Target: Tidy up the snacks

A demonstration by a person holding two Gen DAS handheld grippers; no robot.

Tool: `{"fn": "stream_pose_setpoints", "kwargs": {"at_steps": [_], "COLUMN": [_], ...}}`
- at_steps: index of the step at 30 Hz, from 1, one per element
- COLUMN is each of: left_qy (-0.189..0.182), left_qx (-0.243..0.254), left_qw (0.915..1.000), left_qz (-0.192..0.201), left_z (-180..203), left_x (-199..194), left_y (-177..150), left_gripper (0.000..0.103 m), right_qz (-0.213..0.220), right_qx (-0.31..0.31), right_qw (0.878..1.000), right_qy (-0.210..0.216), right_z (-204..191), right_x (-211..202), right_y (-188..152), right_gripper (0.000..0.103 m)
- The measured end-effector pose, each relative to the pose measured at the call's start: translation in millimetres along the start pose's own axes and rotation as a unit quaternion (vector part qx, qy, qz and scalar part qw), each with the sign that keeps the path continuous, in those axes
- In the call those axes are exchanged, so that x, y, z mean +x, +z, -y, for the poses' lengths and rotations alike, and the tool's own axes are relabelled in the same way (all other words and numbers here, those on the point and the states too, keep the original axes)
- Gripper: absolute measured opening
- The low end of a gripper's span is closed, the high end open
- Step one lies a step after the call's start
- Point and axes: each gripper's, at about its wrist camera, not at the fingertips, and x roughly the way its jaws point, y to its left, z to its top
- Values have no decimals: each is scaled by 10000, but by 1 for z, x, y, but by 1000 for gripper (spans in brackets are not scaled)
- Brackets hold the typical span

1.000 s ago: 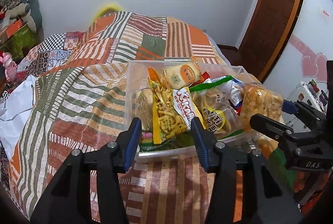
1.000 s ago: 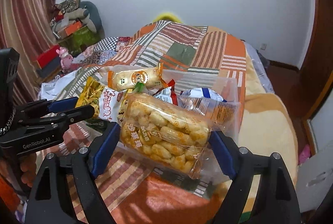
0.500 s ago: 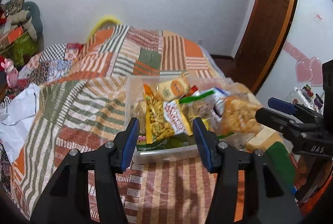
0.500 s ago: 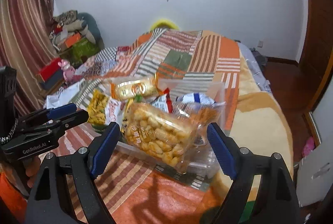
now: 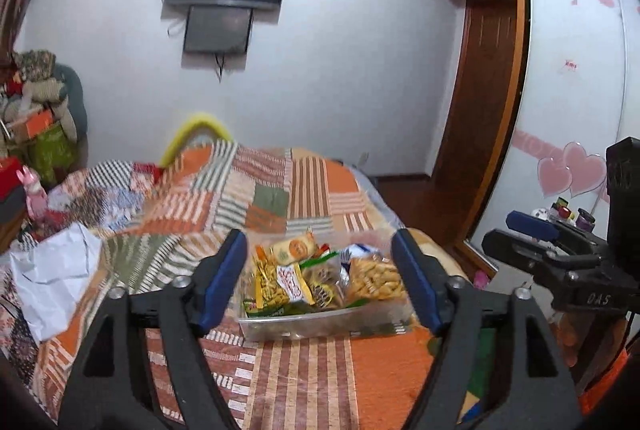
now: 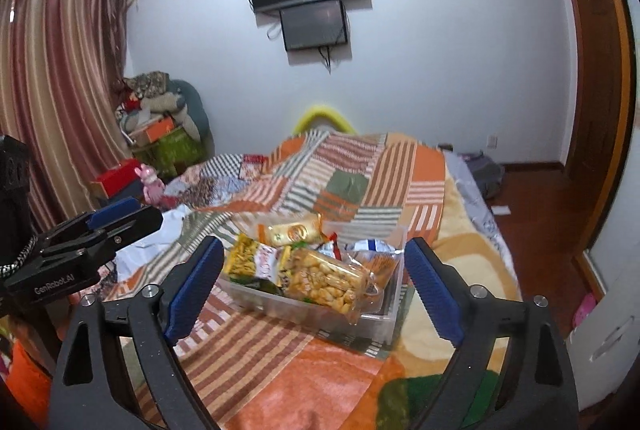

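Observation:
A clear plastic bin [image 5: 320, 324] [image 6: 376, 322] full of snack packets stands on the patchwork bedspread. A clear bag of golden puffs [image 5: 374, 280] [image 6: 326, 280] lies at its right end, a yellow stick-snack bag [image 5: 270, 284] [image 6: 242, 258] at its left, and a round-logo packet [image 5: 296, 249] [image 6: 294, 232] at the back. My left gripper [image 5: 320, 282] is open and empty, held back from the bin. My right gripper [image 6: 316, 278] is open and empty, also held back. Each gripper shows at the edge of the other's view.
The bed's striped blanket [image 5: 304, 382] spreads in front of the bin. A white plastic bag [image 5: 52, 278] lies to the left. A cluttered pile [image 6: 160, 118] sits by the curtain. A wardrobe [image 5: 576, 102] and wooden door stand to the right.
Both grippers have pulled back and up from the bin, which now looks smaller. The puff bag that sat between my right fingers now lies in the bin.

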Motion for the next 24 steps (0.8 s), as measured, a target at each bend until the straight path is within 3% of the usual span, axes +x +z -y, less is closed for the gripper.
{"fn": "stream_pose_setpoints", "kwargs": {"at_steps": [2, 11, 24], "left_qy": [39, 205, 273], "left_qx": [38, 167, 212], "left_qw": [9999, 9977, 9976], "left_qz": [153, 619, 600], "left_z": [5, 19, 27], "left_x": [-14, -60, -69], "left_y": [3, 4, -6], "left_gripper": [88, 100, 101], "right_qz": [153, 489, 521], "right_qx": [-39, -186, -177], "right_qw": [9999, 9986, 9983], "right_qy": [-10, -89, -180], "right_z": [-6, -21, -25], "right_x": [-13, -45, -53], "right_y": [0, -1, -9], "right_gripper": [103, 103, 103]}}
